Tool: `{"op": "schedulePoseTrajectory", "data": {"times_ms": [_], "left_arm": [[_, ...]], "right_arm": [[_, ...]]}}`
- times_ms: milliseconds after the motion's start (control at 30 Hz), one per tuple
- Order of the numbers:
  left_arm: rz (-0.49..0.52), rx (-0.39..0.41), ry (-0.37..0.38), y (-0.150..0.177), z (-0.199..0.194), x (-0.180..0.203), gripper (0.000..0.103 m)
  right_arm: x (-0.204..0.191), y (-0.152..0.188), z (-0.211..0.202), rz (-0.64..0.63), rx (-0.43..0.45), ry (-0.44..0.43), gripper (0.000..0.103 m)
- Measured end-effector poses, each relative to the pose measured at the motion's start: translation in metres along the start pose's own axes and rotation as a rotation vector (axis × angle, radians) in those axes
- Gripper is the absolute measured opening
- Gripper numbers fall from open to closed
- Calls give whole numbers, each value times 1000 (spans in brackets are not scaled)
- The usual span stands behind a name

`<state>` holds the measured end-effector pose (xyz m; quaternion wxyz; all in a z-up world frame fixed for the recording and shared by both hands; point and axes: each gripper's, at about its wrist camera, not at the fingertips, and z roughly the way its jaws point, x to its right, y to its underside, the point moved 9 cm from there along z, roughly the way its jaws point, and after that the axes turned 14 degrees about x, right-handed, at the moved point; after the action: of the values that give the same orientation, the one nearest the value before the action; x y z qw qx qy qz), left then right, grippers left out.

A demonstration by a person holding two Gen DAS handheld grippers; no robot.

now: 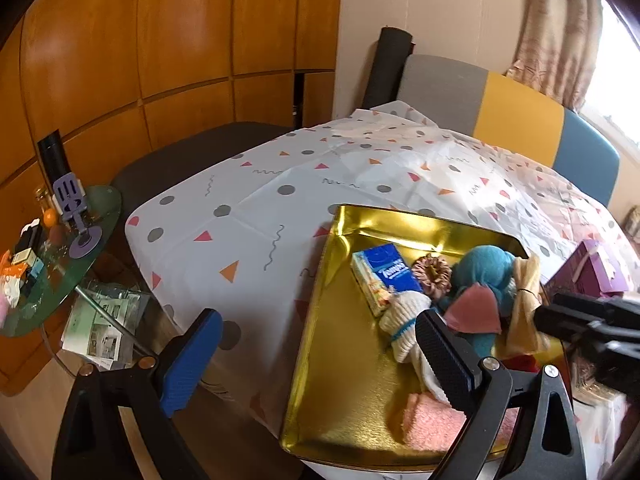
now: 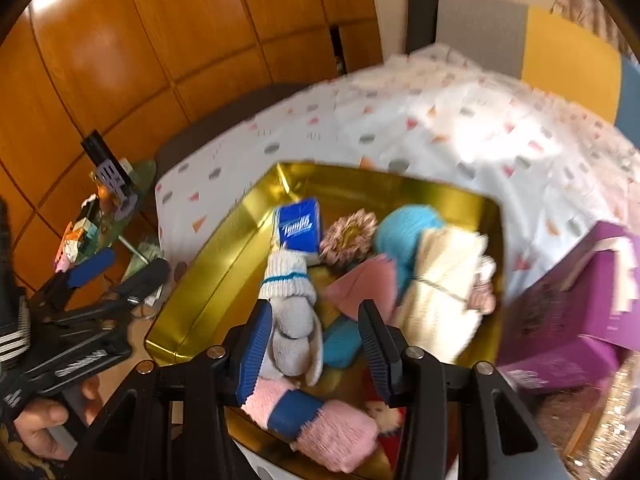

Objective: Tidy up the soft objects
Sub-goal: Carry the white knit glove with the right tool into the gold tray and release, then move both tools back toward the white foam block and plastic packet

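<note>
Right gripper (image 2: 316, 344): fingers parted, nothing gripped; a white work glove (image 2: 290, 304) with a blue cuff stripe lies between them, touching the blue pad. Left gripper (image 1: 320, 356): fingers spread wide and empty, one over the gold tray (image 1: 340, 360), the other off its edge. Tray contents: pink fluffy cloth (image 2: 320, 428), teal knit item (image 1: 484, 272), pink felt triangle (image 1: 474, 312), cream bundle (image 2: 440, 292), dusty-pink scrunchie (image 1: 432, 274), blue tissue pack (image 1: 384, 276). Tray rests on a desk under a patterned white cloth (image 1: 280, 184). Purple box (image 2: 576, 308) just beside the tray.
</note>
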<state>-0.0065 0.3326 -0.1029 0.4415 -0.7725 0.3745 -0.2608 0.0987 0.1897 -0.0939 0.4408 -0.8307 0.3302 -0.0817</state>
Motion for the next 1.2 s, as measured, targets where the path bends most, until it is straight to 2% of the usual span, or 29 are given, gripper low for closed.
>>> {"op": "schedulePoseTrajectory", "data": {"times_ms": [333, 433, 567, 667, 933, 1067, 1200], "left_arm": [[67, 12, 58, -2, -13, 34, 98], [89, 10, 73, -1, -16, 45, 98], [121, 12, 101, 0, -20, 62, 98], [144, 13, 131, 1, -24, 76, 98], [181, 21, 226, 1, -36, 111, 98], [180, 17, 283, -1, -40, 125, 98], [216, 32, 328, -3, -48, 144, 98]], "right_arm": [[56, -17, -86, -22, 181, 143, 45], [86, -20, -117, 3, 236, 201, 45], [139, -18, -161, 60, 298, 316, 45], [184, -9, -191, 109, 312, 426, 45], [319, 45, -271, 395, 326, 719, 45], [393, 96, -321, 629, 357, 885, 46], [448, 160, -349, 838, 336, 992, 46]]}}
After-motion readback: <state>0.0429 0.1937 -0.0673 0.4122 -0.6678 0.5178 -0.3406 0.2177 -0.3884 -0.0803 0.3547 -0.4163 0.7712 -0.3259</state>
